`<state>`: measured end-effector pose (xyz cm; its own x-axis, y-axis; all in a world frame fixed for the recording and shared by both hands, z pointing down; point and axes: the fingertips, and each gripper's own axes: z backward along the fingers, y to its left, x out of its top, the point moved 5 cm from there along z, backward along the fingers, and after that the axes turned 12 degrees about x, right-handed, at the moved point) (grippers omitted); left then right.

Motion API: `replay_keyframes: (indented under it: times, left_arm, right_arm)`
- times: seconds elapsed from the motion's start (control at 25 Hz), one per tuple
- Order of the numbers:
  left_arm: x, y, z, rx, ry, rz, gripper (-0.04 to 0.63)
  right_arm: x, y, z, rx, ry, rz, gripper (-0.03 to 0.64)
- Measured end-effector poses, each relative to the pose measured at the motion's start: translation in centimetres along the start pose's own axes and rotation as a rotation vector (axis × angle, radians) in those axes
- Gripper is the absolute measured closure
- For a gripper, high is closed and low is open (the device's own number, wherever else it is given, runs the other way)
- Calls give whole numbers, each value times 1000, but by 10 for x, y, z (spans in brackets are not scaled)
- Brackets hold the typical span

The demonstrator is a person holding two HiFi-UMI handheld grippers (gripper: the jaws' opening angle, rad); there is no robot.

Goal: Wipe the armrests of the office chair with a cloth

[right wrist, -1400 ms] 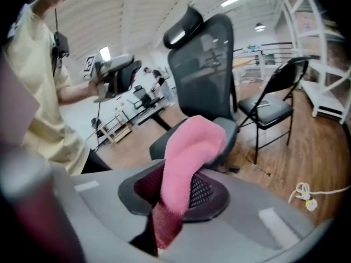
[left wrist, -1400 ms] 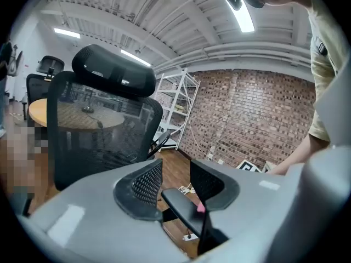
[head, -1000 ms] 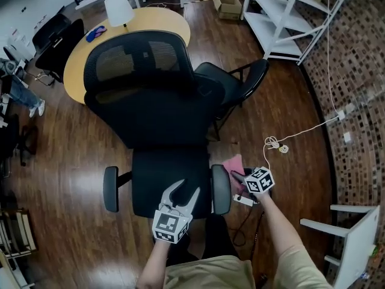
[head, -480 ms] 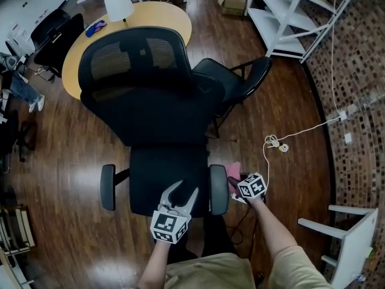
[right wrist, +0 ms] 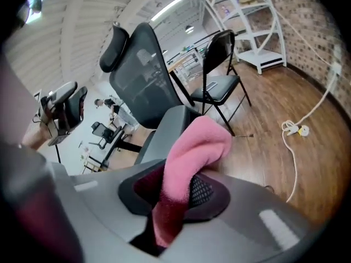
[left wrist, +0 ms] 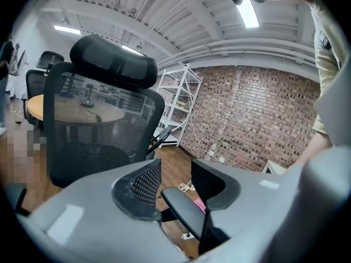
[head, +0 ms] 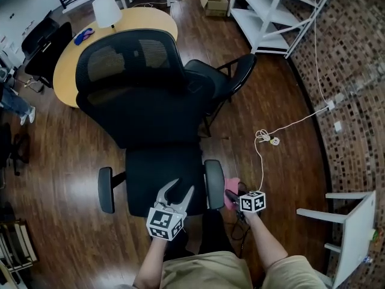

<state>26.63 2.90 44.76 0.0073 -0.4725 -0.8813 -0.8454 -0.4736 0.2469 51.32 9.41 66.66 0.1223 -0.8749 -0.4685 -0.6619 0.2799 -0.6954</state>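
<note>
Right gripper [head: 233, 195] clamped on pink cloth [right wrist: 193, 156], cloth just beside office chair's right armrest [head: 214, 184]. Left gripper [head: 181, 188] spread apart, holding nothing, over seat [head: 150, 176] front edge.

Floor: dark, glossy wood planks [head: 289, 161], and a white cable [head: 289, 124] trails across them.
Wall: patchy brick [head: 355, 59] down the right side.
Furniture: a round wooden table [head: 67, 65] carrying a white lamp [head: 106, 9]; a black folding chair [head: 231, 80]; white shelving [head: 264, 11] with a cardboard box [head: 212, 2] near it.
Light: a strip light [left wrist: 249, 15] glowing on the ribbed ceiling.
</note>
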Motion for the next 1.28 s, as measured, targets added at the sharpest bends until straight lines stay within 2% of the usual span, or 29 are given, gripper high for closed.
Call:
replay_keyframes:
  times: [0.2,0.36,0.56,0.72,0.92,1.12,1.2,1.28]
  left_arm:
    - [-3,9,14,-32,3,-9,448]
    - [-6,12,22,-60,7,-17,448]
    - [-12,9,32,-96,14,-29,448]
    - [-13,12,43,-111,11,-30,448]
    - [-12,8,58,-141,-1,-49,448]
    - [-14,12,71,-137,-7,-36,448]
    - [-15,14,75,-137,-11,-35,448]
    - [-16,17,78,-136,-15,-33,448]
  right_arm:
    - [-32,12,5,-3,-169,-177,545]
    - [-49,23,7,-16,-216,-213,545]
    - [-69,36,15,-70,-205,-186,545]
    - [-91,47,11,-126,-169,-215,545]
    - [-106,64,3,-127,-203,-245,545]
    - [-110,79,-10,-125,-192,-259,545]
    - [-112,85,-16,-116,-163,-248,545]
    - [-115,96,-28,-92,-92,-213,545]
